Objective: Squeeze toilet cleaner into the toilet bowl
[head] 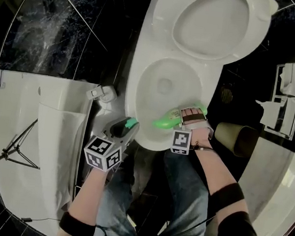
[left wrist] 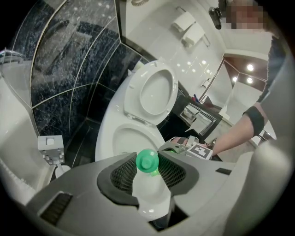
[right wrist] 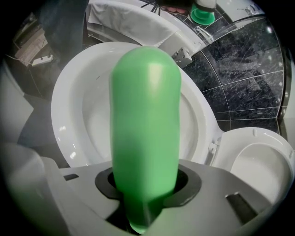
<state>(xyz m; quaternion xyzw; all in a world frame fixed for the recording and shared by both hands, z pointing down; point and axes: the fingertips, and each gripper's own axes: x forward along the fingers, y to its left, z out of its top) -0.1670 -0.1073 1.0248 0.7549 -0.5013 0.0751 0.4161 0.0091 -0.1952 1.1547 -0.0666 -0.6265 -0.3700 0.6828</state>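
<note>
A: Where is the green bottle point(right wrist: 145, 120) held?
B: It is clamped in the right gripper point(head: 182, 119) and stretched out over the front rim of the toilet bowl point(head: 141, 87).
A: And the left gripper point(left wrist: 148, 173)?
B: It is closed on a white container point(left wrist: 150, 196) with a green cap point(left wrist: 147, 161), kept just beside the bowl.

R: my right gripper point(head: 184, 116) is gripping the green bottle point(head: 164, 122) over the toilet bowl point(head: 135, 86) rim | L: my left gripper point(head: 126, 126) is hovering beside that rim, a green cap point(head: 131, 122) showing at its tip | lid point(head: 214, 21) is standing raised
</note>
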